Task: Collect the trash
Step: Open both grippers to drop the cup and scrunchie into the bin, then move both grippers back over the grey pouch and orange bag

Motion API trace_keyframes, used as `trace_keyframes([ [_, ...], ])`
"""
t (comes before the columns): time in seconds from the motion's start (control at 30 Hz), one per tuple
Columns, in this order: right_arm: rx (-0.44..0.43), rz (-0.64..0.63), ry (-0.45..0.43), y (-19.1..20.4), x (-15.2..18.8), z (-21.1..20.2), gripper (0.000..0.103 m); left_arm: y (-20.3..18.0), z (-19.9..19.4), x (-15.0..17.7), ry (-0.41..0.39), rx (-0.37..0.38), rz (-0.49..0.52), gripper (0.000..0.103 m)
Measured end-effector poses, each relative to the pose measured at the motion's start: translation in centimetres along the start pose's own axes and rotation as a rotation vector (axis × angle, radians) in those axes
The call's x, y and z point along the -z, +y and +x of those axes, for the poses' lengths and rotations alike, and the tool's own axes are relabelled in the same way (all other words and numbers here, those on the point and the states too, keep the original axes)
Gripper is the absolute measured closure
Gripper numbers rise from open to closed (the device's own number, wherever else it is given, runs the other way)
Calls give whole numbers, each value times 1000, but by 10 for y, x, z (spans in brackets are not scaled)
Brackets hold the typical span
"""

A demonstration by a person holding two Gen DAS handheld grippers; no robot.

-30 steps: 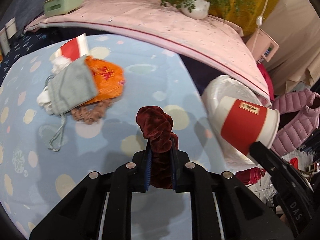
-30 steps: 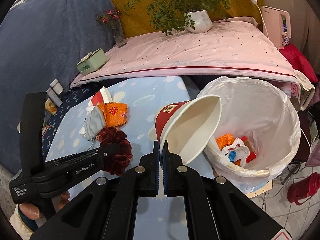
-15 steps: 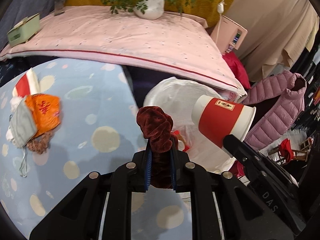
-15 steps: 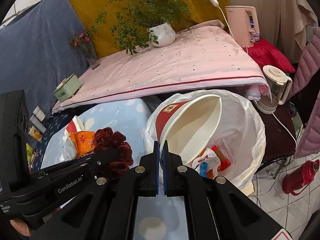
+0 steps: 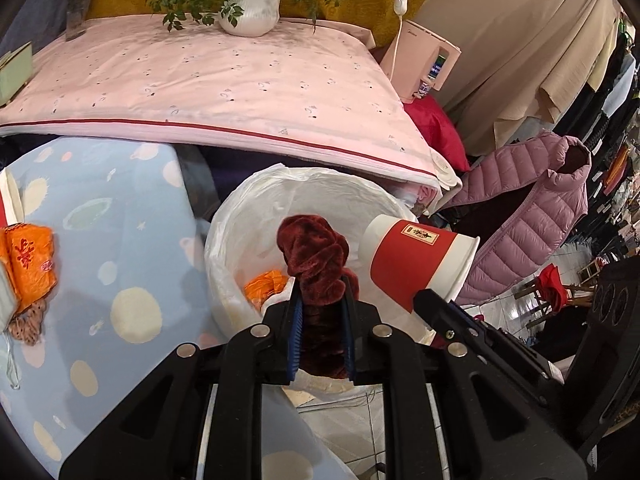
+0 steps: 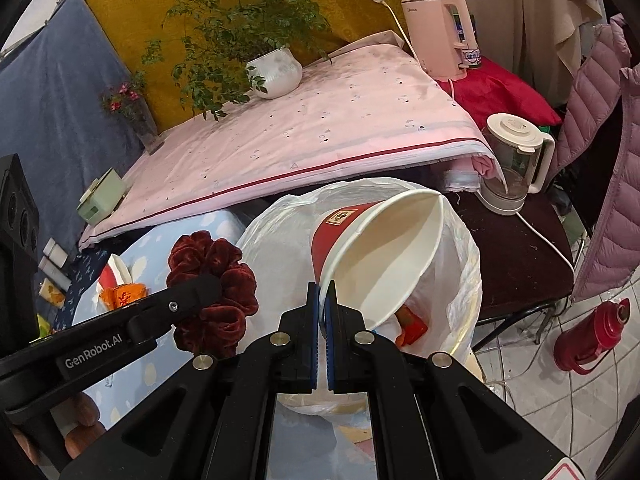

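Trash hung over the lined bin (image 5: 240,216) at centre frame: the left tool (image 5: 320,300) clamped a maroon scrunchie (image 5: 312,256), the right tool (image 6: 322,292) pinched a paper cup (image 6: 384,256) by its rim, so releasing off-centre could have dropped either beside the bin.

We see a pink quilted cover (image 6: 320,120) spread over a raised platform at the back, with a white pot holding a leafy green plant (image 6: 274,68) standing on it. A glass vase of red flowers (image 6: 138,114) and a pale green box (image 6: 100,197) sit nearer its left end. At its right end stands a pink water dispenser (image 6: 440,34). Below the cover's corner, a glass kettle (image 6: 514,160) rests on a dark stool. A mauve puffer jacket (image 5: 532,216) hangs on the right, and a red thermos (image 6: 592,334) stands on the tiled floor.
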State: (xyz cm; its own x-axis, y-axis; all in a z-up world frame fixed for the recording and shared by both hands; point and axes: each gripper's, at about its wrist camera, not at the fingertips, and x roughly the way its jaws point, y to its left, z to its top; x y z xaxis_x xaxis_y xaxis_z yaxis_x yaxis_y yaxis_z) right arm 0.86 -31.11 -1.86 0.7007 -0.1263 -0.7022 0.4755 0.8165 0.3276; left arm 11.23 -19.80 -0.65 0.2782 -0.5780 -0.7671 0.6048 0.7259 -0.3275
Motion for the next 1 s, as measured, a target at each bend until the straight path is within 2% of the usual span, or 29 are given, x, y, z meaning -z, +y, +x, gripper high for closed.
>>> trace_keyframes([
  [0.03, 1, 2, -3, -1, -1, 1, 99, 0, 1, -1, -1, 8, -1, 82],
  [0.1, 2, -1, -14, 0, -3, 2, 98, 1, 1, -2, -6, -3, -13, 48],
  [0.13, 6, -2, -20, 1, -3, 2, 94, 3, -1, -2, -28, -26, -24, 43],
  [0.17, 6, -5, -20, 2, -4, 2, 91, 4, -3, -2, -43, -39, -28, 42],
  [0.6, -5, -33, -14, 18, 1, 2, 81, 30, -15, 6, -58, -129, -64, 42],
  [0.67, -7, -41, -15, 23, 2, 1, 75, 33, -19, 8, -63, -141, -66, 42],
  [1.0, -23, -95, -8, 50, 7, -1, 73, 54, -32, 15, -77, -168, -103, 42],
])
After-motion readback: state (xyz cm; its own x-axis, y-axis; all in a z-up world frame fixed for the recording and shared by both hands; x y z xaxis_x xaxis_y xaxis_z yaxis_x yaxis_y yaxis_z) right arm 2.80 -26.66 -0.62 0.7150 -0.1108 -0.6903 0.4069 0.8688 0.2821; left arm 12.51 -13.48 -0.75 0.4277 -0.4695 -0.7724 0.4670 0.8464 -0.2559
